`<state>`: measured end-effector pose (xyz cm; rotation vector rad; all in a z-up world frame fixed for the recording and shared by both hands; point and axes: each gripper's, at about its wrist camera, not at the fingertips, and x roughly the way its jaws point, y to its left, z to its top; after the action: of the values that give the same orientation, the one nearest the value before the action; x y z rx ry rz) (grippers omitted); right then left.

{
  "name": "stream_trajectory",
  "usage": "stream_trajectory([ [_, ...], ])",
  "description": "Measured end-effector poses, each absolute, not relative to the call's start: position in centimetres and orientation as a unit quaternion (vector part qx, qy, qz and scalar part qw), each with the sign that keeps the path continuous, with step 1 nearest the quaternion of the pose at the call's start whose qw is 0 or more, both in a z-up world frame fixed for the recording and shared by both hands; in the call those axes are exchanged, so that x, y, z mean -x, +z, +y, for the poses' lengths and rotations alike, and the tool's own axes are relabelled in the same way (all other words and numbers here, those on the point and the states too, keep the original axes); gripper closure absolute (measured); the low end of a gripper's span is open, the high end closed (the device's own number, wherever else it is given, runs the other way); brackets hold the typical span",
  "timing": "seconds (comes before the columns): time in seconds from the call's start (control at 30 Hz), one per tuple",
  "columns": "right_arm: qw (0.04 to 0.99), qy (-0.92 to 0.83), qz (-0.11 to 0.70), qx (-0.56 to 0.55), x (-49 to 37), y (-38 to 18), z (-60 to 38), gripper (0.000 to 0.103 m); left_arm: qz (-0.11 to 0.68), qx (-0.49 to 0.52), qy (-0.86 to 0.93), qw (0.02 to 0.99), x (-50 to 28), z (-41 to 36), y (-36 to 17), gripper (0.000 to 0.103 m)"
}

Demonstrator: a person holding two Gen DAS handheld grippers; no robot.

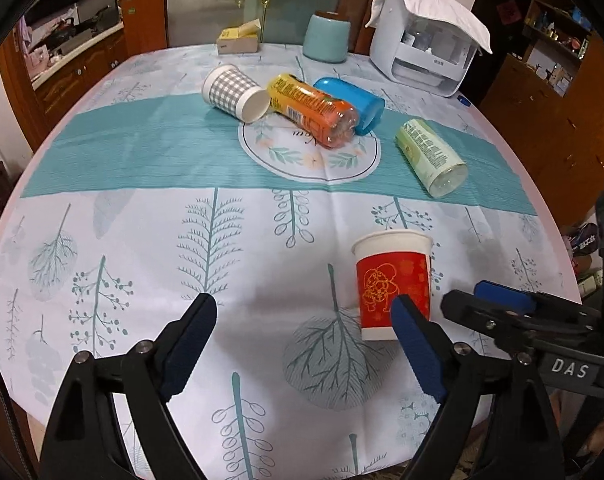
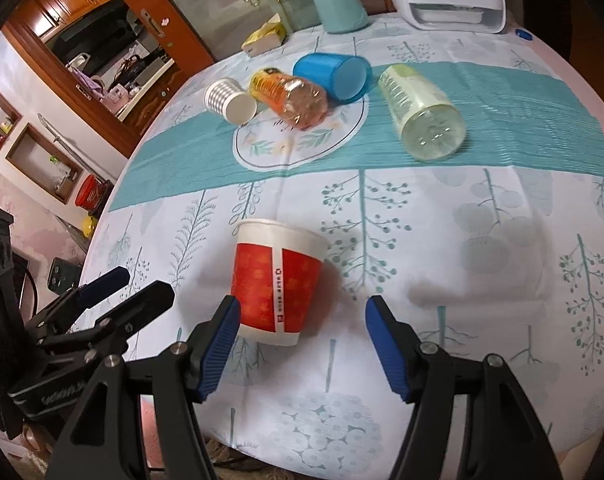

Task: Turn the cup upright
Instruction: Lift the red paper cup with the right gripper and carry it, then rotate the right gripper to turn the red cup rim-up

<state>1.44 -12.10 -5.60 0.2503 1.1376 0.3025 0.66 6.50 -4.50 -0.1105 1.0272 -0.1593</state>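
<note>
A red and white paper cup [image 1: 392, 284] stands upright on the tablecloth near the front edge, mouth up; it also shows in the right wrist view [image 2: 276, 280]. My left gripper [image 1: 304, 310] is open and empty, with the cup just beyond its right finger. My right gripper [image 2: 302, 312] is open and empty, the cup just in front of its left finger, not held. A grey checked paper cup [image 1: 234, 92] and a blue plastic cup [image 1: 352, 102] lie on their sides further back.
An orange bottle [image 1: 314, 110] and a pale green bottle [image 1: 432, 156] lie on their sides mid-table. A teal canister [image 1: 327, 38], a small box [image 1: 238, 40] and a white appliance [image 1: 426, 52] stand at the back. The table edge runs close on the right.
</note>
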Motion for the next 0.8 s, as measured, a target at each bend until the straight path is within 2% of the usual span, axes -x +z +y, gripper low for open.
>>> stream_trajectory([
  [0.8,0.749,0.167,0.611,-0.194,-6.1,-9.3,-10.5,0.038,0.512,0.09,-0.067,0.852,-2.1,9.1,-7.0,0.015],
])
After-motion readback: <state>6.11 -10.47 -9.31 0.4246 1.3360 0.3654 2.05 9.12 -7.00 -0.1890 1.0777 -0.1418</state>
